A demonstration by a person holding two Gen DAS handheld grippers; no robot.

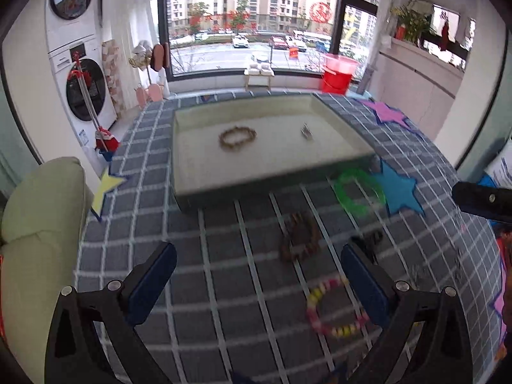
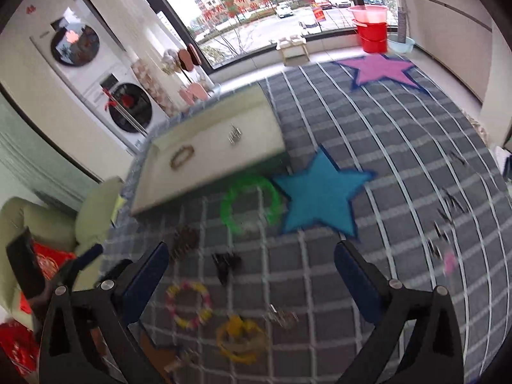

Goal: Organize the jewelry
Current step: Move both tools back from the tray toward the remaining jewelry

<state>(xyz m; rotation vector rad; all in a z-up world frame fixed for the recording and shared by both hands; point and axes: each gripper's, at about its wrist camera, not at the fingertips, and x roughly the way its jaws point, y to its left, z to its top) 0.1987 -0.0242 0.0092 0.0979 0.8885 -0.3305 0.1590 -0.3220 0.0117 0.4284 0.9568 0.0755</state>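
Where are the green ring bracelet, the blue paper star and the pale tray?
Green ring bracelet (image 2: pixel 251 204), right wrist view, on its upper band.
Blue paper star (image 2: pixel 320 198), right wrist view, on its middle.
Pale tray (image 1: pixel 224 188), left wrist view, on its near wall.

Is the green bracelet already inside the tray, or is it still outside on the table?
Outside. The green bracelet lies on the checked cloth just in front of the tray, beside the blue star.
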